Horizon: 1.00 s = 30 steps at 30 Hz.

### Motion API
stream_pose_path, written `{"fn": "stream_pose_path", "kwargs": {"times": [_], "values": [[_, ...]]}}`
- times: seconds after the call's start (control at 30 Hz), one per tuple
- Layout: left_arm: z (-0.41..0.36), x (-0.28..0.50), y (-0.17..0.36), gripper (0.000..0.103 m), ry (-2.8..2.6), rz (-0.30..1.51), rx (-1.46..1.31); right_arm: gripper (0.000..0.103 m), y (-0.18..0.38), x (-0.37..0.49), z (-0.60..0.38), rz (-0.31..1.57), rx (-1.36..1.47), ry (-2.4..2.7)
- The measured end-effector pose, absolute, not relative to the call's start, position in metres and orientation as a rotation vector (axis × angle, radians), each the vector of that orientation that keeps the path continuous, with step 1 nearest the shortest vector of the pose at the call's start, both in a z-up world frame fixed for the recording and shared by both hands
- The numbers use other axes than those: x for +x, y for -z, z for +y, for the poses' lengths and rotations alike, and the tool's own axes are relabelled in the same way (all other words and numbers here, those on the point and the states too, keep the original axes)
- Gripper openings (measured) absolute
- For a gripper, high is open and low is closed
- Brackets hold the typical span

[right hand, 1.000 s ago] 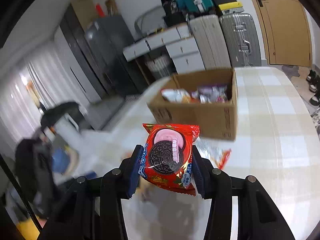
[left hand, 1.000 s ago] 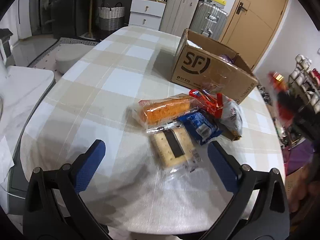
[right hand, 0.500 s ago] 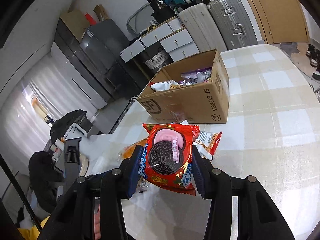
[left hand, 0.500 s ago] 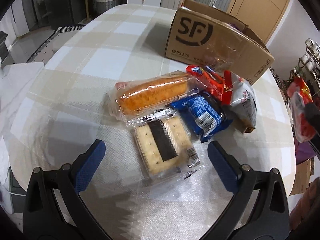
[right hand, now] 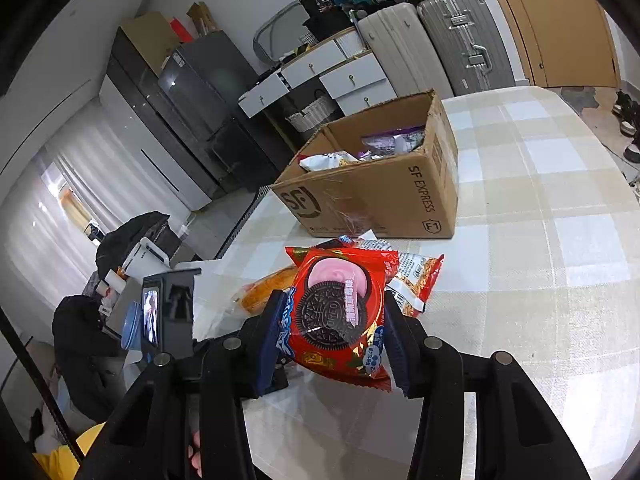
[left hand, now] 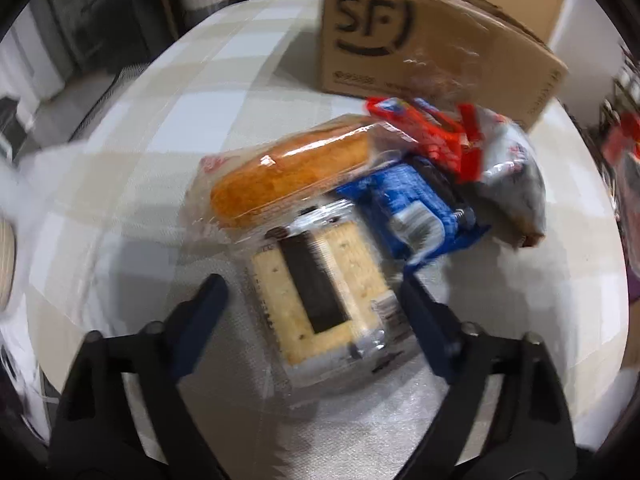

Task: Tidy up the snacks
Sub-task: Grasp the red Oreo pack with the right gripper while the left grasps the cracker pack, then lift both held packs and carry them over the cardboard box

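My left gripper is open, its blue fingers on either side of a clear-wrapped cracker pack on the checked table. Behind it lie an orange cake roll, a blue packet, a red packet and a silver bag. My right gripper is shut on a red Oreo pack, held above the table. The brown SF cardboard box stands beyond, open, with snack bags inside; it also shows in the left wrist view.
The round table's edge runs close on the left. Drawers, suitcases and a door stand behind the table. The left gripper's body shows at the right wrist view's left.
My left gripper has moved forward and down over the cracker pack and narrowed slightly. My right gripper has swung with the Oreo pack, bringing the box nearer to the centre of its view.
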<state>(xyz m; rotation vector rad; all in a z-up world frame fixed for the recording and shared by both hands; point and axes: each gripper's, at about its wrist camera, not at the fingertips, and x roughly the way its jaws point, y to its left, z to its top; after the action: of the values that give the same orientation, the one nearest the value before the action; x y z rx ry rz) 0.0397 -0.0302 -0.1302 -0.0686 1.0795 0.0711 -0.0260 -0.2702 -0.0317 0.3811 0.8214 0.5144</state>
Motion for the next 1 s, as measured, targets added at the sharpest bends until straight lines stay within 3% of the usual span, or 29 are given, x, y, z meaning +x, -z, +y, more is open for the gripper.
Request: {"fn": "stream_pose_path", "kwargs": {"times": [0.17, 1.0], "values": [[-0.029, 0.035, 0.126, 0.062, -0.02, 1.075, -0.06, 0.047, 0.035, -0.025, -0.272, 0.831, 0.385, -0.498], [0.045, -0.032, 0.059, 0.062, 0.042, 0.812, -0.192, 0.047, 0.028, -0.047, -0.244, 0.814, 0.331, -0.45]]}}
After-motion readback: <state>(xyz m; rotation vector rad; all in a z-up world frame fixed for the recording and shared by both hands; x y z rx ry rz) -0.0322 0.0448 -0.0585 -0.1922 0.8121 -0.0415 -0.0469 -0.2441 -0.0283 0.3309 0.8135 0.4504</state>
